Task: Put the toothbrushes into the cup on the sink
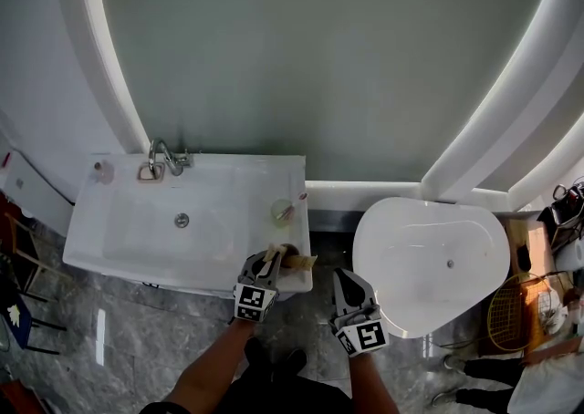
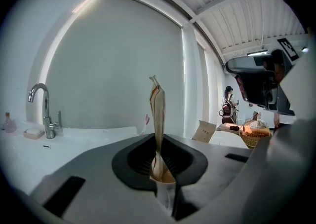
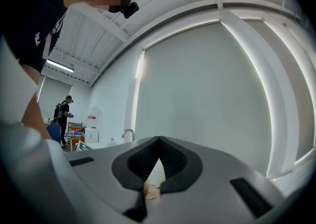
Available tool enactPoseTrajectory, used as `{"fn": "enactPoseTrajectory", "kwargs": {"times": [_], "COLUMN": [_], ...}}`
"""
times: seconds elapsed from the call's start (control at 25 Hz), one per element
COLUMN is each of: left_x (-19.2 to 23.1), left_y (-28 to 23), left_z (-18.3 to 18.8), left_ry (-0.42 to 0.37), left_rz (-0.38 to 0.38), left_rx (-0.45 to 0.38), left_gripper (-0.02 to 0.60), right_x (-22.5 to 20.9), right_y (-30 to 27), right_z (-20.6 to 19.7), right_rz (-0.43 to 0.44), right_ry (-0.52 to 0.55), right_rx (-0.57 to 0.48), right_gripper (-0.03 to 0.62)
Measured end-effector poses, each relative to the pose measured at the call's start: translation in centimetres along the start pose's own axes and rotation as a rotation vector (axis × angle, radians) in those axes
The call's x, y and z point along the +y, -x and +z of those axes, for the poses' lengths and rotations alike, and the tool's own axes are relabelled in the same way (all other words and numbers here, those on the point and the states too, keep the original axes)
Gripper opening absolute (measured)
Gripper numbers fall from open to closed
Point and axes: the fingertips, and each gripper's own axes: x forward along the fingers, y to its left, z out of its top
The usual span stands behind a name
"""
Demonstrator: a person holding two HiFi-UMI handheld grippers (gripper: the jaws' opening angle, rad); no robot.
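A pale cup (image 1: 281, 212) stands near the right end of the white sink (image 1: 119, 239), with a pink-headed toothbrush (image 1: 288, 212) leaning in it. That brush head (image 2: 146, 119) shows past the sink's edge in the left gripper view; the cup itself is hidden there. My left gripper (image 1: 272, 258) hangs over the sink's front right corner, shut on a thin tan packet (image 2: 158, 119) that stands upright and edge-on between the jaws. The packet (image 1: 299, 262) sticks out to the right of the fingertips. My right gripper (image 1: 345, 278) hovers over the floor between sink and tub, shut, with a small tan scrap (image 3: 150, 192) at the jaws' root.
A chrome faucet (image 1: 164, 159), a soap dish (image 1: 151, 172) and a small bottle (image 1: 102, 169) sit along the sink's back. A white bathtub (image 1: 438, 262) stands to the right, with a basket (image 1: 511, 312) and boxes beyond it. A person stands far off.
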Motion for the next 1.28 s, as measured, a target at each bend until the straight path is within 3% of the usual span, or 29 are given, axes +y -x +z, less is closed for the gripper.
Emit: {"fn": "enactPoseTrajectory", "kwargs": {"times": [0.32,0.64,0.68,0.76,0.8,1.04,1.28], "left_x": [0.2,-0.1,-0.3,-0.6,-0.7,-1.2,-1.9], "left_y": [-0.1,0.2,0.2,0.3,0.3,0.3,0.7], "left_z": [-1.2,-0.3,-0.2,-0.2,-0.1,0.1,1.1], "left_ry": [0.013,0.022,0.024,0.023,0.020,0.022,0.030], "left_rz": [-0.003,-0.025,-0.034,-0.046,-0.050,-0.077,-0.104], "left_rx": [0.045,0.022,0.015,0.007,0.004,-0.002,-0.024], "left_gripper": [0.048,0.048,0.061,0.166,0.181,0.242,0.253], "right_x": [0.4,0.7,0.7,0.7,0.7,0.8,0.9], "right_y": [-0.2,-0.4,-0.4,-0.4,-0.4,-0.6,-0.6], "right_z": [-0.3,-0.3,-0.3,-0.2,-0.2,0.0,0.2], "right_rz": [0.006,0.011,0.011,0.010,0.010,0.015,0.017], "right_ry": [-0.001,-0.002,-0.002,-0.002,-0.003,-0.002,-0.002], "right_rx": [0.009,0.009,0.008,0.007,0.005,-0.001,-0.005], "right_gripper": [0.028,0.028,0.028,0.028,0.028,0.028,0.028]}}
